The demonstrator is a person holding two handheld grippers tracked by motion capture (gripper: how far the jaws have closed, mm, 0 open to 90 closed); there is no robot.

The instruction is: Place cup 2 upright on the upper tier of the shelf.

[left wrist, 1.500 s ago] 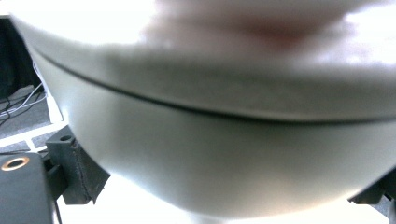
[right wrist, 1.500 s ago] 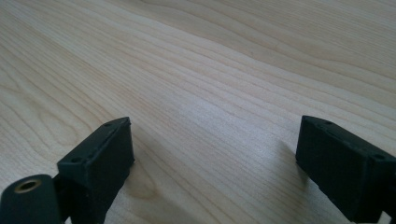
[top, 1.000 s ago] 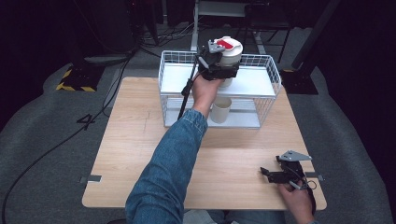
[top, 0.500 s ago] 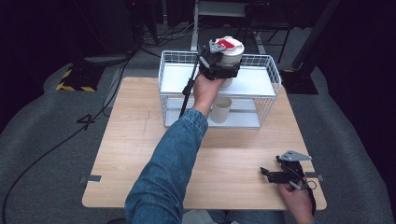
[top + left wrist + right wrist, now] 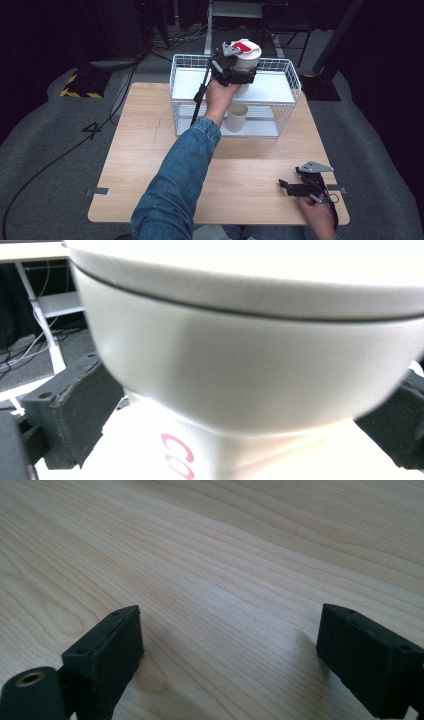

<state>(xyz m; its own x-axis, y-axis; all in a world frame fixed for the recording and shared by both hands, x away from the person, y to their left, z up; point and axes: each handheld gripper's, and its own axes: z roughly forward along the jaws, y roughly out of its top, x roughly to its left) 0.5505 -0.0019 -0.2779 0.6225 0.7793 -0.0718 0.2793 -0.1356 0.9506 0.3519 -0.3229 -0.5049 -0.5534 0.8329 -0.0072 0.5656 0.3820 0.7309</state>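
Left gripper view: black pads point(image 5: 75, 415) press both sides of a white cup point(image 5: 240, 365) w/ lid, pink lettering low on its wall. High view: left gripper point(image 5: 239, 67) clamps that cup above the top shelf of a white wire rack point(image 5: 287, 75); a 2nd, beige cup point(image 5: 236, 117) stands on the lower shelf. Right gripper point(image 5: 287, 186) lies on the wooden table point(image 5: 145, 165), near front-right corner, well apart from rack. Right gripper view: jaws apart, nothing betw. them, bare wood below.
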